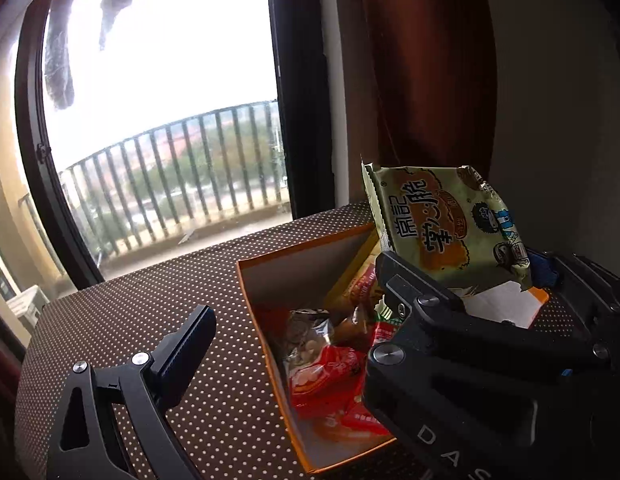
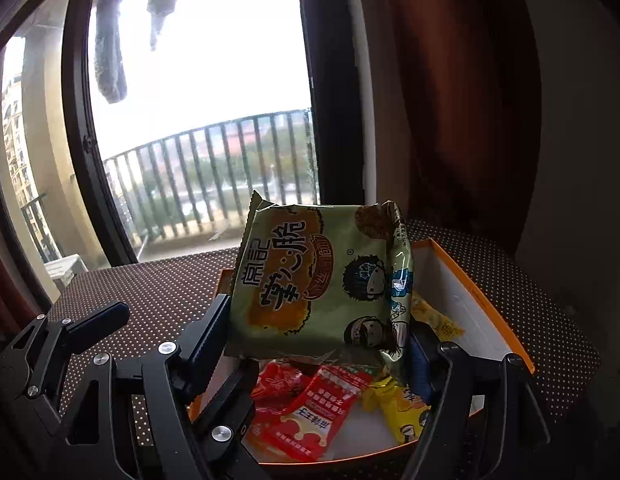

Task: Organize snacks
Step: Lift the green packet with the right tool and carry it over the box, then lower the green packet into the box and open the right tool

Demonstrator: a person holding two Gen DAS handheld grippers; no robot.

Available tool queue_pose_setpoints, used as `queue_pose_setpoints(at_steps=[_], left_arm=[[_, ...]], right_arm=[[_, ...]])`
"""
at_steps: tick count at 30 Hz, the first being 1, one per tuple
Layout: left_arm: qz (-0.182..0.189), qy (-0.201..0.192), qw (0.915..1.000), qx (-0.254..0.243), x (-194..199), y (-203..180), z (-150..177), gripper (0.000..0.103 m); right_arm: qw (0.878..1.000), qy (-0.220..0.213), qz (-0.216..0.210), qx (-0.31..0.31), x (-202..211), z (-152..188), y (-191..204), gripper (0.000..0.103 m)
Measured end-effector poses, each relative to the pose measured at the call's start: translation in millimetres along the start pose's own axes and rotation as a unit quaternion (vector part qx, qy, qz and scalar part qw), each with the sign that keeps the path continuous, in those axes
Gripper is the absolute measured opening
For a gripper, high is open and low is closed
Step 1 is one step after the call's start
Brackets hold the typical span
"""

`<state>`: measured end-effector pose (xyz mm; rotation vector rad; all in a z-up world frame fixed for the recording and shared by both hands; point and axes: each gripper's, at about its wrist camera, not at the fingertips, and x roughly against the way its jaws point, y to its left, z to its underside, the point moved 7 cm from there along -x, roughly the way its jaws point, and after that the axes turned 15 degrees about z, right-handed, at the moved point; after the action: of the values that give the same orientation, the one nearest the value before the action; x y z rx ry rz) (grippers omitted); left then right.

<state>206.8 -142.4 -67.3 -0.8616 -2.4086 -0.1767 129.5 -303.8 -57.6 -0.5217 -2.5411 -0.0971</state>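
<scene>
My right gripper (image 2: 318,320) is shut on a green instant-noodle snack packet (image 2: 322,276) and holds it upright by its two side edges. The packet hangs just above an orange-rimmed cardboard box (image 2: 474,284) with a white inside. In the box lie red sachets (image 2: 322,408) and a yellow packet (image 2: 398,408). My left gripper (image 1: 295,284) is open with nothing between its fingers, low over the near left part of the box (image 1: 245,280). The green packet (image 1: 442,220) stands to its right. Red sachets (image 1: 326,376) and a clear-wrapped snack (image 1: 305,332) lie below.
The box rests on a table with a brown dotted cloth (image 1: 149,288), whose edge runs along the left. Behind it is a dark-framed window (image 1: 297,100) onto a balcony railing (image 1: 181,168). A dark red curtain (image 1: 422,60) hangs at the back right.
</scene>
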Motion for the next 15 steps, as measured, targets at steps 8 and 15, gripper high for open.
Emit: queue_pose_setpoints(at_steps=[8,15], left_arm=[[0.03,0.037,0.9988,-0.015,-44,-23,2,0.098],[0.04,0.085,0.9955,-0.014,-77,-48,10,0.098]], right_arm=[[0.999,0.031,0.032,-0.024,-28,10,-33,0.077],[0.995,0.074,0.046,-0.043,-59,24,-46,0.077]])
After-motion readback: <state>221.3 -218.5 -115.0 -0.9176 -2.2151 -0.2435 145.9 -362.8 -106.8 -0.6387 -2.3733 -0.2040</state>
